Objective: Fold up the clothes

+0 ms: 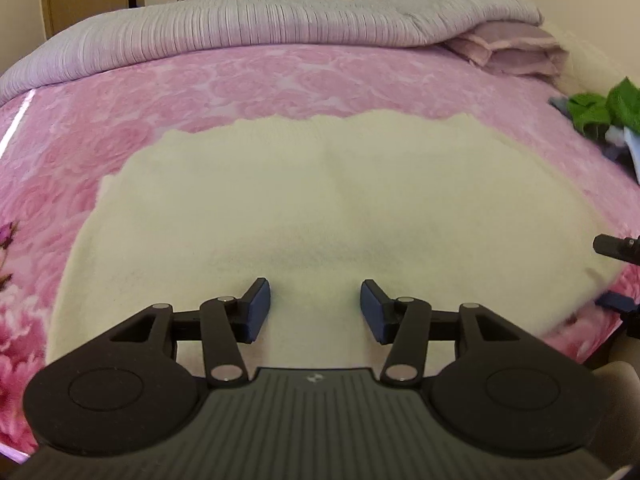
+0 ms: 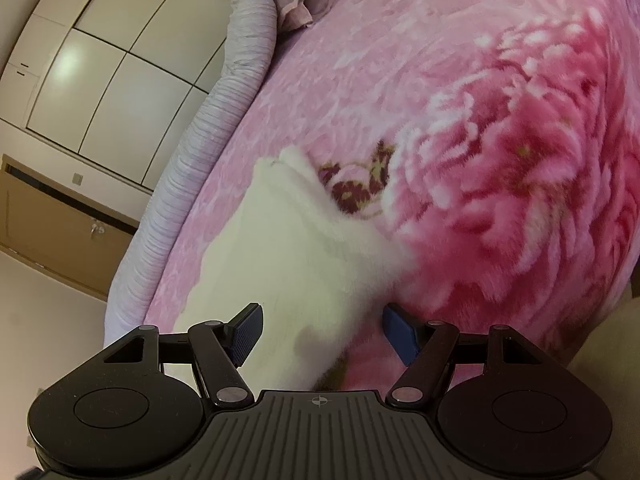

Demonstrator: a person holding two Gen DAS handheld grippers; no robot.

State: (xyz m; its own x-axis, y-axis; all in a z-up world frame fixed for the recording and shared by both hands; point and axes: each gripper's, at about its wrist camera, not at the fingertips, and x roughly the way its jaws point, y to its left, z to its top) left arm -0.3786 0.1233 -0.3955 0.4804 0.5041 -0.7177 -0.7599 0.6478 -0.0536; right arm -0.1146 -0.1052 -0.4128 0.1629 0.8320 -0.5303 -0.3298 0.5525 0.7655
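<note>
A cream fuzzy garment (image 1: 320, 200) lies spread flat on the pink bed cover, its far edge wavy. My left gripper (image 1: 315, 294) hovers over its near part with the blue pads (image 1: 258, 308) apart; cloth lies under the gap and nothing is pinched. In the right wrist view the same cream garment (image 2: 288, 248) runs away as a narrow strip with a fluffy right edge. My right gripper (image 2: 323, 318) stands open over that edge, cloth beneath the gap, pads clear of it. A black piece of the right gripper (image 1: 618, 248) pokes in at the left wrist view's right edge.
The pink floral blanket (image 1: 120, 128) covers the bed. A rolled lilac ribbed duvet (image 1: 240, 24) lies along the far side, with folded mauve cloths (image 1: 512, 48) beside it. A heap of green and blue clothes (image 1: 604, 110) sits at the far right. Wardrobe doors (image 2: 92, 68) stand beyond.
</note>
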